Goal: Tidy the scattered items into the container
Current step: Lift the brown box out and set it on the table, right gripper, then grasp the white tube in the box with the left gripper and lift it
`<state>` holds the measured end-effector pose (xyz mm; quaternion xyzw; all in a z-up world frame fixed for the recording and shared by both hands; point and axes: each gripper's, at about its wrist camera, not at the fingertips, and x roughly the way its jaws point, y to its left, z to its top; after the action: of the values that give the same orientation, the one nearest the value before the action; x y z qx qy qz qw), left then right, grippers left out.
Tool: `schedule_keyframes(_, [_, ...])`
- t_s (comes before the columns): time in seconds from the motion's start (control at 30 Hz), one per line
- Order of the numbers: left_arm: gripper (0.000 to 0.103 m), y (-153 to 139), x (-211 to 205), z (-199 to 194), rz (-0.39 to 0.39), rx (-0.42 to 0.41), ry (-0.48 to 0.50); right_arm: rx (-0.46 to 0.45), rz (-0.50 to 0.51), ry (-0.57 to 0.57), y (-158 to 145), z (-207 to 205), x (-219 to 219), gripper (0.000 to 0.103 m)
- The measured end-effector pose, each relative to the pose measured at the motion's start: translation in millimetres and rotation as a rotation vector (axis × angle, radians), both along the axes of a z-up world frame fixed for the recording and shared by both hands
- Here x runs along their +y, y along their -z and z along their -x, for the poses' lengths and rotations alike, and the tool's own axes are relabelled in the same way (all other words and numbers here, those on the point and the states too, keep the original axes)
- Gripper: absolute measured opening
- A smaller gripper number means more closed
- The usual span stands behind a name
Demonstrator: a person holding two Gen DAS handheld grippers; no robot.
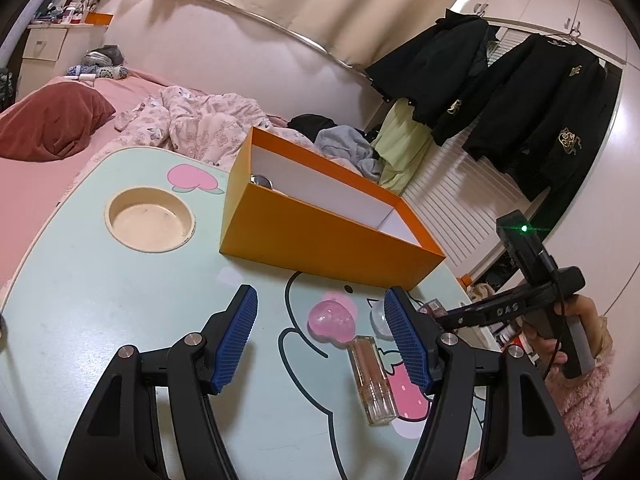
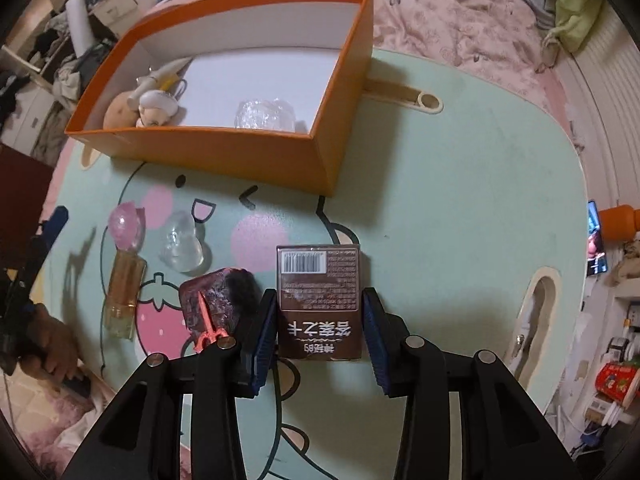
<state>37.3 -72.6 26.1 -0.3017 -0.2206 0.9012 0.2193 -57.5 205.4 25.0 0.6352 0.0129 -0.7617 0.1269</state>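
The open orange box (image 2: 224,152) stands on the mint cartoon table (image 2: 440,200) and holds a small doll (image 2: 154,110) and a clear crinkled item (image 2: 264,114). My right gripper (image 2: 320,294) points down with a brown printed box (image 2: 320,300) between its blue pads, both lying against its sides. Left of it lie a dark red foil packet (image 2: 216,304), a clear heart (image 2: 182,246), a pink heart (image 2: 126,224) and an amber bottle (image 2: 124,296). My left gripper (image 1: 320,294) hovers open over the pink heart (image 1: 332,316) and bottle (image 1: 372,376), holding nothing.
A round cup recess (image 1: 150,220) sits in the table left of the orange box (image 1: 320,232). A bed with pink bedding (image 1: 192,120) lies behind the table, and dark jackets (image 1: 520,100) hang at the right. A hand (image 1: 580,320) grips the right gripper's handle.
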Motion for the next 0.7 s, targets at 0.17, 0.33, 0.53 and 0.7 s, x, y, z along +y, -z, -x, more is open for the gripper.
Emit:
schedule_keyframes(0.17, [0.067,2,2,8,0.001,-0.047,0.023,0.147,0.113,0.042,-37,-15,12,0.061])
schedule_keyframes(0.33, [0.066,-13,12,10,0.063,-0.031,0.03,0.244,0.258,0.073,-55,-38,9,0.063])
schedule_keyframes(0.53, [0.066,-73,27,61,0.201,-0.146,0.024,0.306,0.286,0.039,-57,-63,-14,0.062])
schedule_keyframes(0.7, [0.04,-64,49,148,0.36,-0.402,0.072,0.287,0.359,0.021,-47,-67,-17,0.063])
